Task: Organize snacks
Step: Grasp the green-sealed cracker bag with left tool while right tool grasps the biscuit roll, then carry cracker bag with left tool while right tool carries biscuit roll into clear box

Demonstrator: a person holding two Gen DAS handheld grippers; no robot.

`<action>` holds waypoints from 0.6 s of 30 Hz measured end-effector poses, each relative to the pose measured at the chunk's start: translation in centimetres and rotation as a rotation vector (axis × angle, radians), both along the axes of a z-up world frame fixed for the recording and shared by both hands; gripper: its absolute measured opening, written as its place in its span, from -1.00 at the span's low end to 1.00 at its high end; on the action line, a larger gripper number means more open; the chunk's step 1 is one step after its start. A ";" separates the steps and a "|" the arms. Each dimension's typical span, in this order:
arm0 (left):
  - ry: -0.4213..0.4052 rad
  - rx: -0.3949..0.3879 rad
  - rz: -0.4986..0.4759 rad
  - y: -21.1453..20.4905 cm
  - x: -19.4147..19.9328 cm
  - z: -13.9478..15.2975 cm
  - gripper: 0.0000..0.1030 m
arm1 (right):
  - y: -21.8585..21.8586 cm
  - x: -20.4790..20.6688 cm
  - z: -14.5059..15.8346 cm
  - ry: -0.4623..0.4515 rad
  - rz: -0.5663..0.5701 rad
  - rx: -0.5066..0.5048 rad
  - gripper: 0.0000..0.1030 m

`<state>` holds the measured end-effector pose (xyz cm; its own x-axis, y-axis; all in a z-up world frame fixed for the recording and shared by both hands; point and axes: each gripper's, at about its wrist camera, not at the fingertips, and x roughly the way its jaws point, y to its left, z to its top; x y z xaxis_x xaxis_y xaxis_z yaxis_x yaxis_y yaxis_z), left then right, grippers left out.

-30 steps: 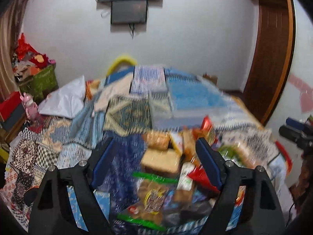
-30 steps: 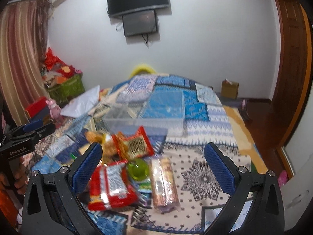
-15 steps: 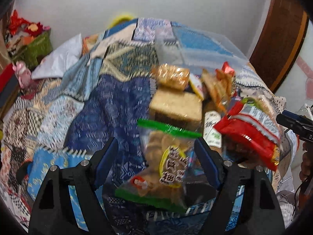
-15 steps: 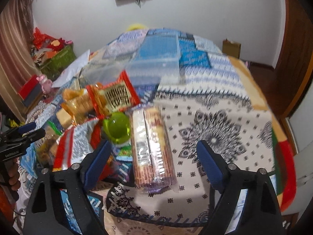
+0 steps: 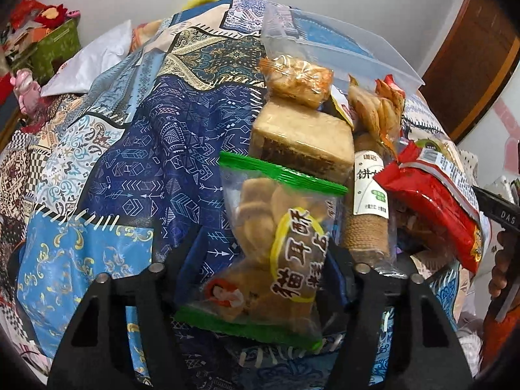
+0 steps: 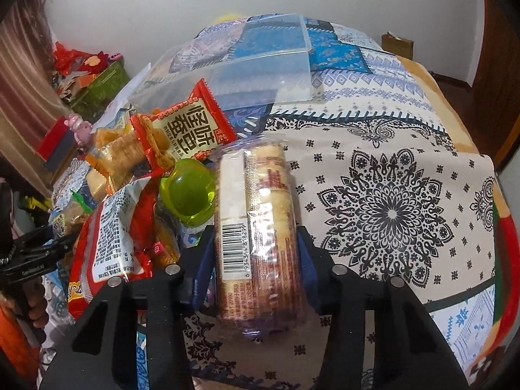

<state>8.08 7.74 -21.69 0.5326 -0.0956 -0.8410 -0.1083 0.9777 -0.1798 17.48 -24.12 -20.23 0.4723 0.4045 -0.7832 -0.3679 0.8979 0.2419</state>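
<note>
Two grippers closed on snack packs over a patchwork-covered bed.

At the far left of the snack heap, the left gripper clenches a clear green-edged bag of brown biscuits, its blue pads pressed against both sides of the bag, which lies on the blue patterned patchwork cover. Just beyond the bag sit a pale wrapped square cake and a clear pack of orange-tinted pastries. Further right lie a twine-wrapped brown roll with a white label and a red foil packet. A translucent green plastic ball rests beside the clear long sleeve of round crackers, which the right gripper grasps on the cream mandala-print cloth. Behind the heap stands a clear plastic storage box.
</note>
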 end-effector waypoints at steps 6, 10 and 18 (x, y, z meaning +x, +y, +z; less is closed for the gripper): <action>-0.027 0.009 0.009 0.0 -0.3 0.8 -0.18 | -0.1 -0.1 0.8 -0.043 -0.012 -0.005 -0.18; -0.090 0.027 0.018 0.3 -0.6 3.1 -0.18 | -0.5 -0.3 2.1 -0.082 -0.022 0.006 -0.18; -0.233 0.046 0.037 0.5 0.8 8.3 -0.18 | -0.5 0.9 5.4 -0.168 -0.033 0.042 -0.18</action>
<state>8.86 8.23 -13.34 0.7152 -0.0370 -0.6980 -0.1054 0.9815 -0.1600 18.38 -24.63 -14.87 0.6084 0.4173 -0.6750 -0.3770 0.9005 0.2169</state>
